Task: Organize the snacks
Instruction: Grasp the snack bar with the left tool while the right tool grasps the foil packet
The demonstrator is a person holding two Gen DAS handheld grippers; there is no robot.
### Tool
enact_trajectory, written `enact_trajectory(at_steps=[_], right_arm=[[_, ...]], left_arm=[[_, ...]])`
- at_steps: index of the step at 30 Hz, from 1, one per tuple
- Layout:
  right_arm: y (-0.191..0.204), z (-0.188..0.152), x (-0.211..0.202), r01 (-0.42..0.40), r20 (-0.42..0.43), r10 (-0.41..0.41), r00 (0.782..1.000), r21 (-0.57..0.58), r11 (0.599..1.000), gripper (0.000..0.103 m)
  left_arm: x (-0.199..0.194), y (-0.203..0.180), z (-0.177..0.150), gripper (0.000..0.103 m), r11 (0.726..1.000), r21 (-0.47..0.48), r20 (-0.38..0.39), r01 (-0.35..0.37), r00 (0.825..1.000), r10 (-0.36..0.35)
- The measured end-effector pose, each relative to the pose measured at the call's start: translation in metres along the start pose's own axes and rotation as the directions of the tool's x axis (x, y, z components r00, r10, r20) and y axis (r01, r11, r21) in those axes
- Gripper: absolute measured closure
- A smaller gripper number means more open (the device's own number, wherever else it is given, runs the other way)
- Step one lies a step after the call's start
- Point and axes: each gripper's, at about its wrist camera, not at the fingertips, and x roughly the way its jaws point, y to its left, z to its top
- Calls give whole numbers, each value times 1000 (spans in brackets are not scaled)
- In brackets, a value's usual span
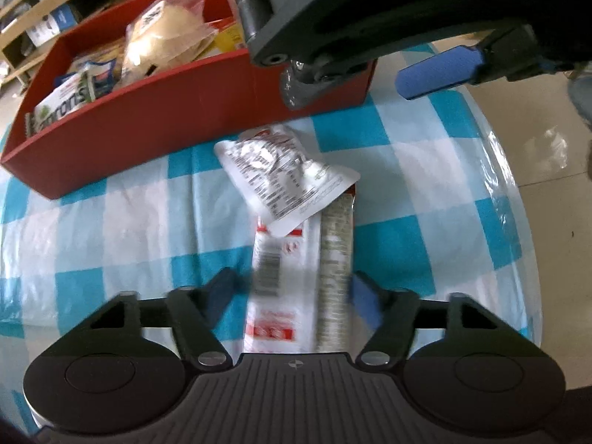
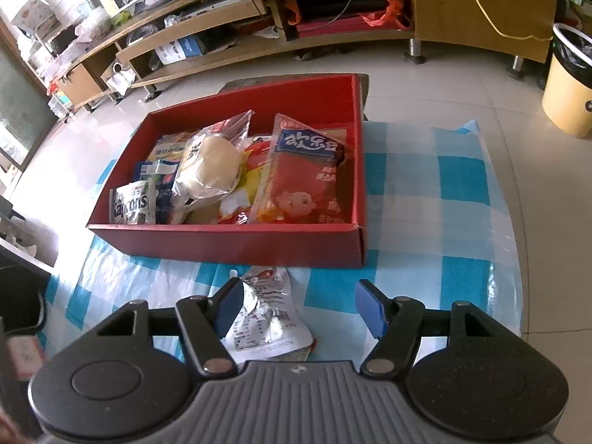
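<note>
While closing my left claw [image 1: 296, 296] on the long packet [image 1: 299, 288] at bottom centre | right claw [image 2: 299, 310] hanging open | crinkled pouch [image 1: 285, 174] overlapping it, risking dragging along.

One red box [image 2: 236, 246] stands on one worktop [image 2: 462, 259] covered by a blue-and-white checked cloth. Inside the box, one bun in clear wrap [image 2: 216, 168], one large orange-red snack bag [image 2: 307, 181] and one white packet with dark lettering [image 2: 133, 205] can be counted; at least two more blue-and-white packets [image 2: 157, 172] and some yellow and red wrappers lie under them, too overlapped to count exactly. Outside the box, two packets lie on the cloth: one crumpled white pouch [image 1: 285, 170] and one long white-and-red packet [image 1: 296, 277] beneath it. Two grippers show: the left gripper [image 1: 296, 292] and the right gripper [image 2: 299, 307]. One yellow waste bin [image 2: 569, 88] stands on the floor.
</note>
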Motion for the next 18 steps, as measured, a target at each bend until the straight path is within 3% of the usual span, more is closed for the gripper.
enact_trajectory(at_steps=[12, 17, 18], right_arm=[[28, -3, 44, 15, -124, -23, 992, -71, 997, 34], [36, -11, 64, 25, -174, -43, 984, -108, 994, 33], [37, -12, 68, 29, -171, -49, 984, -114, 993, 28]], left_arm=[[-16, 61, -33, 40, 996, -83, -25, 9, 1000, -11], [-16, 77, -30, 40, 993, -117, -31, 28, 999, -32], [-16, 79, -29, 40, 992, -123, -31, 27, 999, -31]])
